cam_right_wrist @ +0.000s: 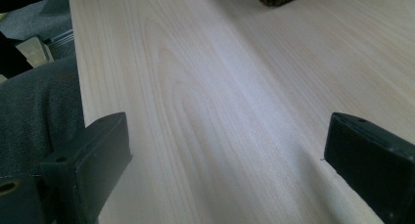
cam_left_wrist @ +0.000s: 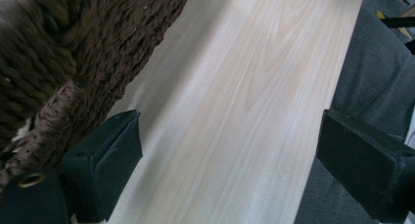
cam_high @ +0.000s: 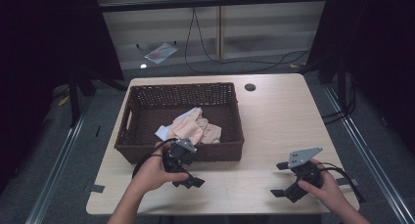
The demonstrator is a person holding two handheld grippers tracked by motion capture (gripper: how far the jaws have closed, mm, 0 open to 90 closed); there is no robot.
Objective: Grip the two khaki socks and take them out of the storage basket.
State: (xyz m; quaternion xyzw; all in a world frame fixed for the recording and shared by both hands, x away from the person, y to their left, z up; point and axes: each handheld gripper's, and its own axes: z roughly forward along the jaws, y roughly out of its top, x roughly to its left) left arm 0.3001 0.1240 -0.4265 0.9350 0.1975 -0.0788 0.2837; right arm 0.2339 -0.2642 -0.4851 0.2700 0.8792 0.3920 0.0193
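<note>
A dark brown woven wicker basket (cam_high: 147, 136) sits on the left half of a pale wooden table (cam_high: 274, 116), holding a crumpled peach-coloured cloth (cam_high: 193, 126) toward its front right corner. Just in front of the basket's near wall, the person's left hand (cam_high: 154, 172) holds the left gripper (cam_high: 188, 181) low over the table, jaws spread wide with nothing between them. Well to the right of the basket, near the table's front edge, the right gripper (cam_high: 281, 180) likewise rests with jaws parted and empty.
</note>
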